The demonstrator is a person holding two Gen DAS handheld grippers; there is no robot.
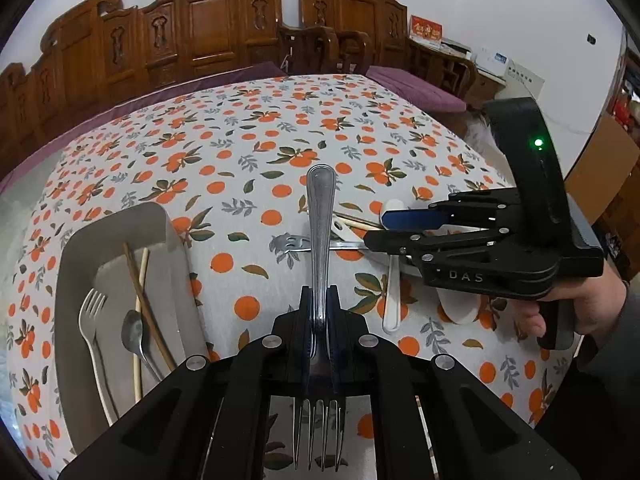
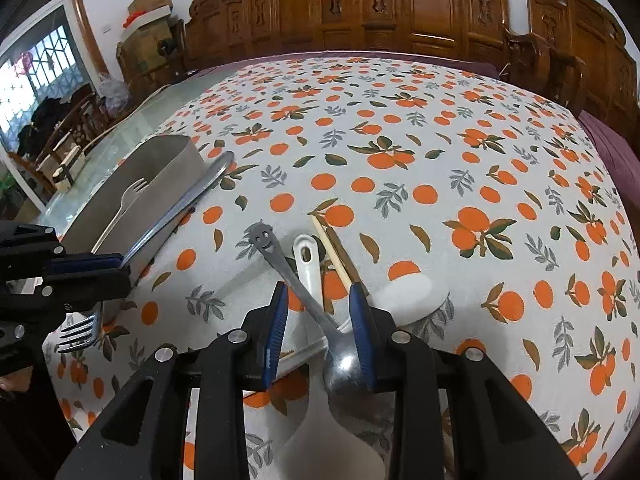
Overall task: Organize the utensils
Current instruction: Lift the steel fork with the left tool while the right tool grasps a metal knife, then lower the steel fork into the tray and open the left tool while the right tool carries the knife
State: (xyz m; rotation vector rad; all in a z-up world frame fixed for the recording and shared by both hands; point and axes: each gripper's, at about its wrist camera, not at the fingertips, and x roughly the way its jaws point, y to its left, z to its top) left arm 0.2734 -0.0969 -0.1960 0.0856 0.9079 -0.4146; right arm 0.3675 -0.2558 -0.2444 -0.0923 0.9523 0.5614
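My left gripper [image 1: 320, 312] is shut on a steel fork [image 1: 320, 216], handle pointing forward, tines toward the camera, held above the cloth beside the grey tray [image 1: 76, 264]. The same fork shows in the right wrist view [image 2: 180, 200]. The tray holds a fork [image 1: 92, 320], a spoon [image 1: 134, 332] and chopsticks [image 1: 140, 284]. My right gripper [image 2: 318, 304] is open, its jaws on either side of a steel spoon [image 2: 304, 292] with a smiley handle, which lies on a white spoon [image 2: 310, 264] and chopsticks [image 2: 334, 252].
The table carries an orange-print cloth [image 2: 440, 160]. A white rice paddle [image 2: 408, 292] lies by the pile. Carved wooden chairs [image 1: 200, 32] stand behind the table. The right gripper [image 1: 400, 232] shows in the left wrist view.
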